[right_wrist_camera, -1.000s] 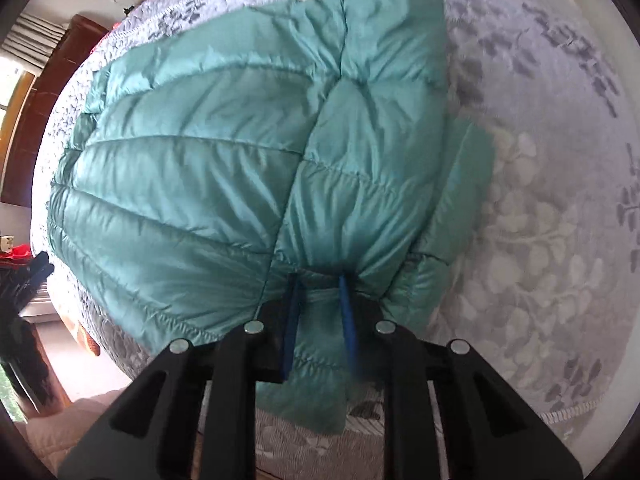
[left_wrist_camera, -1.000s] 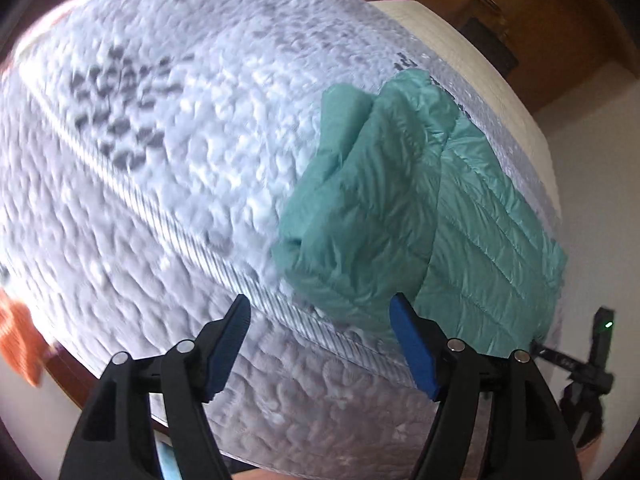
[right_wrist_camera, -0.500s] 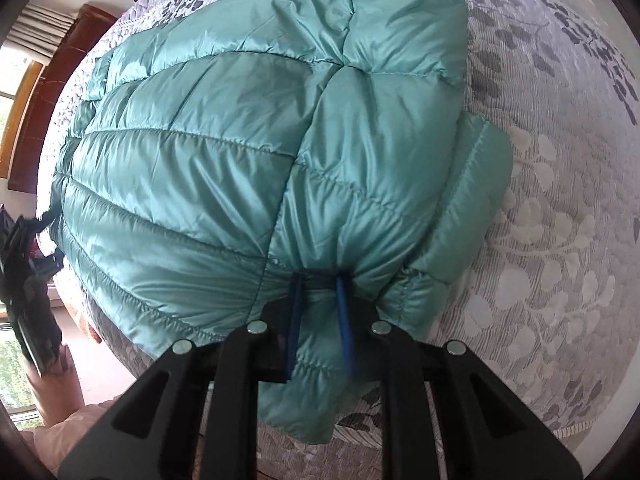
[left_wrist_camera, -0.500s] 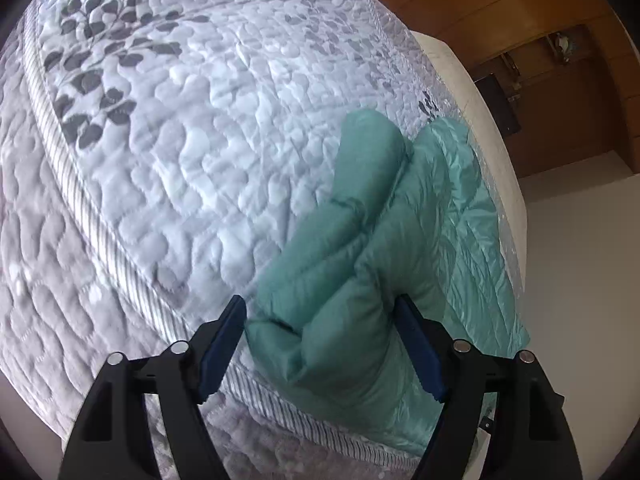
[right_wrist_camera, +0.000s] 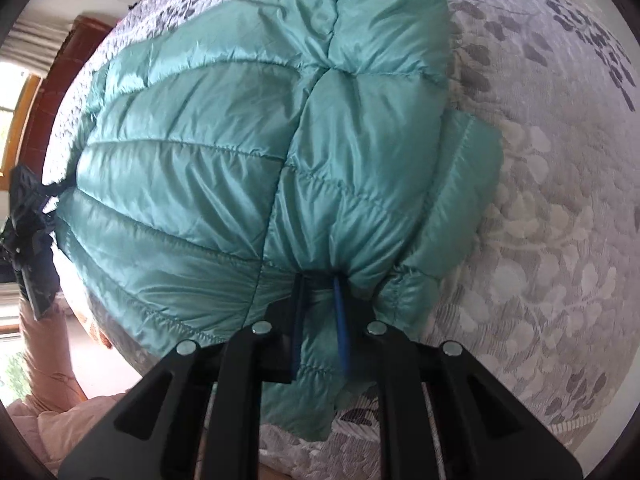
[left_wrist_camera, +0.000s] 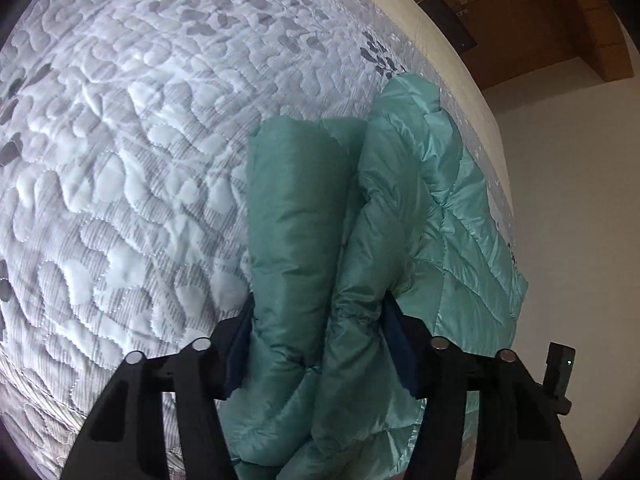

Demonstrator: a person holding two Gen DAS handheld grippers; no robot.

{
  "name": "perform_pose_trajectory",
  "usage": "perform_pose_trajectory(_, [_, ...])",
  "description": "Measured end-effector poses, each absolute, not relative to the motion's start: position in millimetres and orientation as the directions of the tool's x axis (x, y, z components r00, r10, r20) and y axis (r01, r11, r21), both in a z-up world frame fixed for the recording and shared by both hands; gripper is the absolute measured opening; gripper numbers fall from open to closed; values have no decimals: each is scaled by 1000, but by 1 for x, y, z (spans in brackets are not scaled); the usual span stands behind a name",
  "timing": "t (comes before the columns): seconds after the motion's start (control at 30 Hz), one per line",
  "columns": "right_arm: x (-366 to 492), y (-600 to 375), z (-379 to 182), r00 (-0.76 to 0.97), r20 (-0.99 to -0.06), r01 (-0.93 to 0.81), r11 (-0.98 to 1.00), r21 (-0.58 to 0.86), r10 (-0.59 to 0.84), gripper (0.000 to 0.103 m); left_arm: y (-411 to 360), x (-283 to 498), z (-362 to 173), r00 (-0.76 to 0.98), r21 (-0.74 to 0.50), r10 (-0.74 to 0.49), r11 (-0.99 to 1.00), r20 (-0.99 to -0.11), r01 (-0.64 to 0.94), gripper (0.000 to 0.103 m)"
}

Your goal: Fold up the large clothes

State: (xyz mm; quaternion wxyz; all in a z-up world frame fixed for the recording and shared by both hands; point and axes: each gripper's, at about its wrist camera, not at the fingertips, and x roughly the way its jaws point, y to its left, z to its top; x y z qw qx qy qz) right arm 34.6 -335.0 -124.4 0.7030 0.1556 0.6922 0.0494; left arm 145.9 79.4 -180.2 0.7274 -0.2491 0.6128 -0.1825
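Note:
A teal quilted puffer jacket lies on a bed with a grey-white leaf-pattern quilt. In the left wrist view a rolled, bunched end of the jacket fills my left gripper. Its blue pads press on both sides of the fabric while the jaws are closing. In the right wrist view the jacket spreads wide and flat. My right gripper is shut on a pinch of its near edge, with creases fanning out from the grip. A folded sleeve sticks out to the right.
The quilt stretches right of the jacket. Wooden furniture and a white wall lie beyond the bed's edge. A black device with a green light stands beside the bed. A pink sleeve and black gear show at the jacket's left edge.
My left gripper moved forward and down over the jacket's bunched end and closed onto it. The right gripper stayed shut on the jacket's edge, barely moving.

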Motion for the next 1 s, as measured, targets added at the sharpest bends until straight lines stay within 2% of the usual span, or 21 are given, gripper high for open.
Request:
perform_pose_trajectory(0.1, [38,-341,-113,64,-959,156,946,283,276,16,75,147,-177,176,-600,-589,800,-789,-11,36])
perform_pose_trajectory(0.2, [46,-346,-103,89,-960,157,948,278,267,18,72,149,-174,171,-595,-588,804,-791,12,29])
perform_pose_trajectory(0.43, [59,-344,-126,24,-972,163,959,233,232,12,70,151,-180,161,-564,-560,825,-812,23,27])
perform_pose_trajectory(0.6, [62,-347,-145,4,-973,178,958,226,229,0,55,151,-183,152,-475,-474,879,-867,33,27])
perform_pose_trajectory(0.73, [63,-349,-151,-1,-973,181,957,225,229,0,43,154,-188,141,-432,-433,901,-890,35,27])
perform_pose_trajectory(0.9, [65,-353,-156,6,-971,187,954,236,239,0,40,156,-192,141,-440,-438,898,-888,17,27])
perform_pose_trajectory(1.0, [64,-344,-157,10,-976,179,960,217,219,0,37,152,-183,151,-420,-419,907,-895,24,21])
